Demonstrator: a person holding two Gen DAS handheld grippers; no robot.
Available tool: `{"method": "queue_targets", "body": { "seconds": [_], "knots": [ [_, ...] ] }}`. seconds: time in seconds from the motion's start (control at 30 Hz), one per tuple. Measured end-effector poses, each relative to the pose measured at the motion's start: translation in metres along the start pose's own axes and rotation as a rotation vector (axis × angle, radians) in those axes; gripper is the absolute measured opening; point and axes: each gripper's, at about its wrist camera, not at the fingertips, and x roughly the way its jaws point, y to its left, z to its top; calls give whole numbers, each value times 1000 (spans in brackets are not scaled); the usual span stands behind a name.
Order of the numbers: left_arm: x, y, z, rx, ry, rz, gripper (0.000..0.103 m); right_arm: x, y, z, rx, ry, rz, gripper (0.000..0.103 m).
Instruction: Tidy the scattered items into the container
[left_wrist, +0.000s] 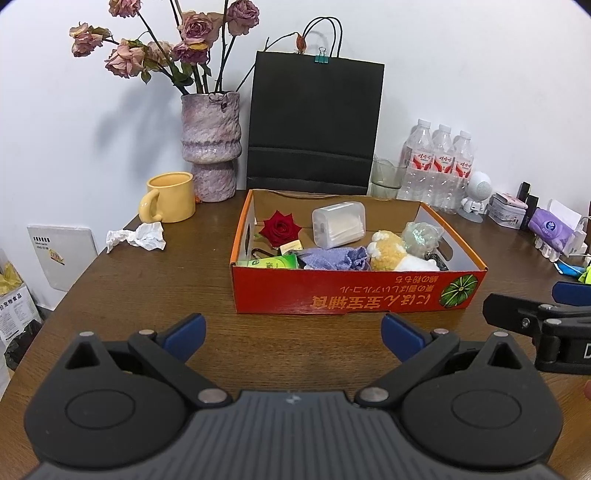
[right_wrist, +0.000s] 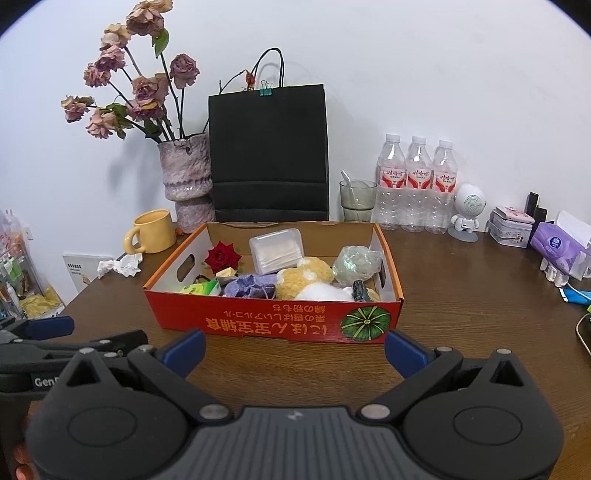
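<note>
A red cardboard box (left_wrist: 351, 291) (right_wrist: 273, 325) sits mid-table. It holds a red rose (left_wrist: 280, 227) (right_wrist: 221, 256), a clear plastic case (left_wrist: 338, 223) (right_wrist: 276, 251), a purple cloth (left_wrist: 332, 257), a yellow plush (left_wrist: 386, 249) (right_wrist: 303, 277), a green packet (left_wrist: 269, 263) and a wrapped bundle (left_wrist: 421, 234). My left gripper (left_wrist: 293, 336) is open and empty, in front of the box. My right gripper (right_wrist: 294, 349) is open and empty, also in front of the box. A crumpled white tissue (left_wrist: 138, 237) (right_wrist: 122, 265) lies on the table left of the box.
A yellow mug (left_wrist: 170, 197), a vase of dried roses (left_wrist: 210, 147) and a black paper bag (left_wrist: 314, 122) stand behind the box. A glass (right_wrist: 357, 199), three water bottles (right_wrist: 417, 184), a small white robot figure (right_wrist: 467, 210), tins and a purple tissue pack (right_wrist: 557, 245) are at the right.
</note>
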Motion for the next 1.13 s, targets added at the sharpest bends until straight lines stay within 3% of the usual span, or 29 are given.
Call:
{"method": "queue_targets", "body": {
  "seconds": [0.9, 1.13],
  "knots": [
    [2, -5, -3, 6, 11, -11, 103, 1, -5, -5, 6, 2, -8, 103],
    [0, -7, -4, 7, -9, 19, 103, 1, -7, -6, 13, 4, -7, 103]
  ]
}}
